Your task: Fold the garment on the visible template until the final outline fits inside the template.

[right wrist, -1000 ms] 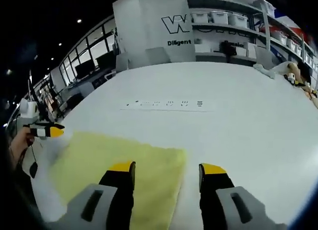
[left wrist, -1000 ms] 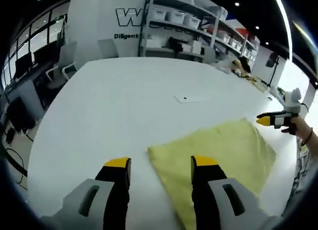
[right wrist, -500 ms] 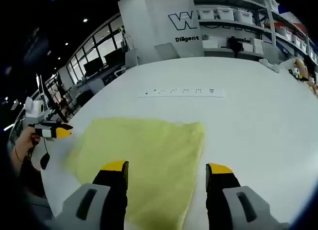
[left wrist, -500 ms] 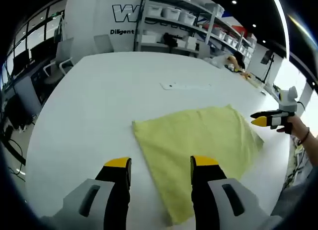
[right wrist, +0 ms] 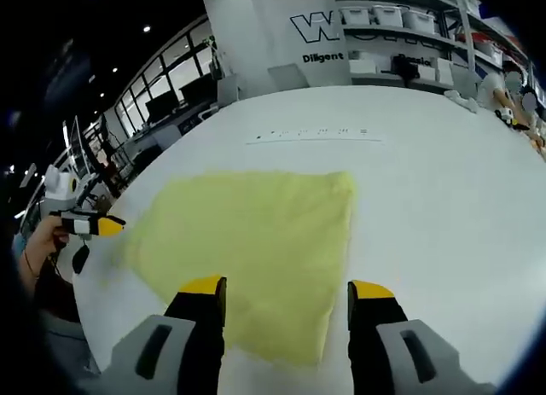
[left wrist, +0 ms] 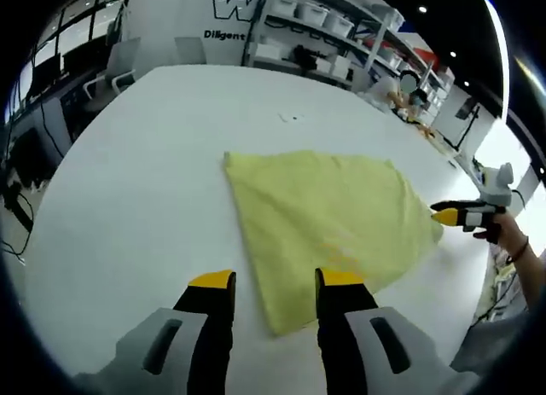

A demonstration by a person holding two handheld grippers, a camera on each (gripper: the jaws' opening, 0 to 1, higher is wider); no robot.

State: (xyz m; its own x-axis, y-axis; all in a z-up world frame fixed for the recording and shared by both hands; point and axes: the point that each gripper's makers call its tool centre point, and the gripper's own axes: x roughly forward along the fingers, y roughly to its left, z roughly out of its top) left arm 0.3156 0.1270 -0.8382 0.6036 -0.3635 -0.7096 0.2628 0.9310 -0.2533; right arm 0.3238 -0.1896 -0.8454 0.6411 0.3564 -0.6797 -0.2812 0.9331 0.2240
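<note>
Both grippers pulled back/up off yellow cloth (left wrist: 328, 216), fingers (left wrist: 212, 286) apart, seemingly holding nothing, hovering over table (left wrist: 128, 173).

The white wall (right wrist: 281, 37) behind the table carries a big "W" and, under it, "Diligent".

Beyond the far edge of the yellow garment (right wrist: 256, 250), a faint row of marks (right wrist: 314, 136) on the bench (right wrist: 435, 207) was too small to read, and the wall lettering (right wrist: 328, 26) farther ahead of the right hand-held gripper (right wrist: 287, 298) was cut off.
</note>
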